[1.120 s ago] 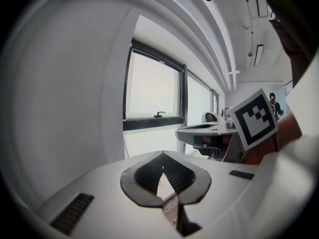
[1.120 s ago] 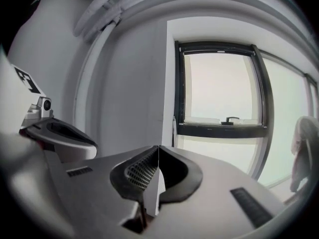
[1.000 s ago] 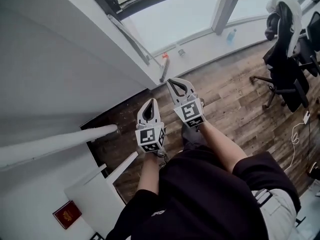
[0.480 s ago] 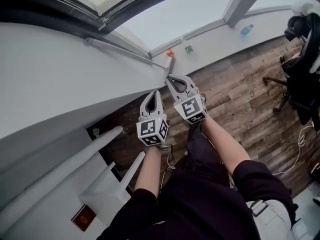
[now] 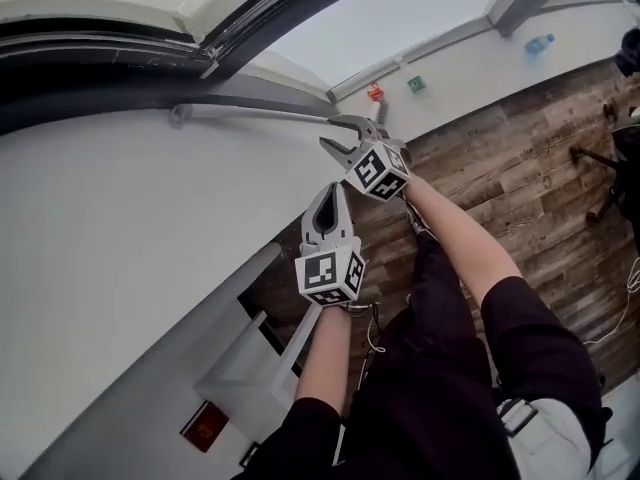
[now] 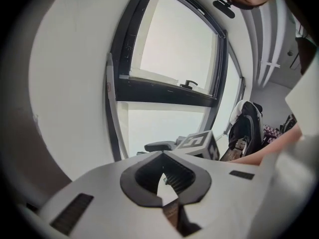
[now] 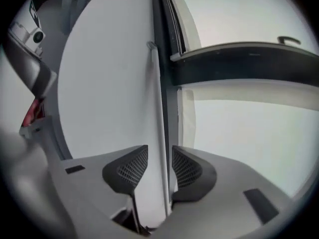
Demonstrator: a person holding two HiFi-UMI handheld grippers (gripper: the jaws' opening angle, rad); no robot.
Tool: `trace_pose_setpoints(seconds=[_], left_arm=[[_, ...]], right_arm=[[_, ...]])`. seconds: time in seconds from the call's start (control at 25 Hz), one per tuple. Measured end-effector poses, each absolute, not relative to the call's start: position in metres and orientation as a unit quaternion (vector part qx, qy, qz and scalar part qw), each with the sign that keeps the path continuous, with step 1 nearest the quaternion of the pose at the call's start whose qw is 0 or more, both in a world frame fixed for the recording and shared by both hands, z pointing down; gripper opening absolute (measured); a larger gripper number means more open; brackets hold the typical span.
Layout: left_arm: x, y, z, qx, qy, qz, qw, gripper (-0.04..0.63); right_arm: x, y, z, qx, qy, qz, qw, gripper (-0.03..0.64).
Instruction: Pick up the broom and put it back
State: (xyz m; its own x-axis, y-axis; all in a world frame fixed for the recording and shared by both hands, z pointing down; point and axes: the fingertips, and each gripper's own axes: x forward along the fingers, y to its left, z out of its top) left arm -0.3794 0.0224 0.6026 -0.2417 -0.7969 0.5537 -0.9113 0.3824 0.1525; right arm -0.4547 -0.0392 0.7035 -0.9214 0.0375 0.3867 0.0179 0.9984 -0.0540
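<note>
The broom's grey handle (image 5: 255,116) leans along the white wall beside the window; its brush end is out of sight. My right gripper (image 5: 343,134) is at the handle's near part. Its jaws are opening, with the handle (image 7: 160,133) running upright between them, close to the right-hand pad (image 7: 183,167) and with a gap to the left one. My left gripper (image 5: 330,193) hangs lower and nearer to me, shut and empty, its tips meeting (image 6: 162,154). The left gripper view shows the handle (image 6: 113,123) against the wall, with the right gripper's marker cube behind the jaws.
A white wall (image 5: 120,248) fills the left, the window sill (image 5: 440,53) runs behind with a small red thing (image 5: 375,92) and a water bottle (image 5: 540,43). A white table (image 5: 235,373) with a red booklet (image 5: 205,425) stands lower left. An office chair (image 5: 622,163) stands at the right on the wood floor.
Both grippers have moved toward the wall. The right one, shut and empty before, has reached the broom handle and spread its jaws round it. The left one followed, still shut.
</note>
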Motion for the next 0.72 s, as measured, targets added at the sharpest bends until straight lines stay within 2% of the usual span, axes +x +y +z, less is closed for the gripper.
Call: trace_pose_setpoints(seconds=[0.4,0.44,0.52,0.72], left_arm=[[-0.389,0.023,0.608,0.539,-0.783,0.106,0.293,0.002],[-0.388,0.027,0.609,0.537,-0.783,0.109,0.295,0.002],[-0.388,0.035,0.611,0.533,-0.784,0.114,0.298,0.002],[-0.387,0.045,0.608,0.532,-0.786,0.113,0.293,0.000]], right_arm=[[-0.547,-0.041,0.759,-0.029,-0.973,0.000,0.228,0.150],[-0.551,-0.041,0.761,-0.029,-0.973,0.005,0.227,0.149],[-0.551,-0.038,0.761,-0.028,-0.975,0.006,0.221,0.103],[-0.525,-0.040,0.755,0.012,-0.978,0.000,0.206,0.101]])
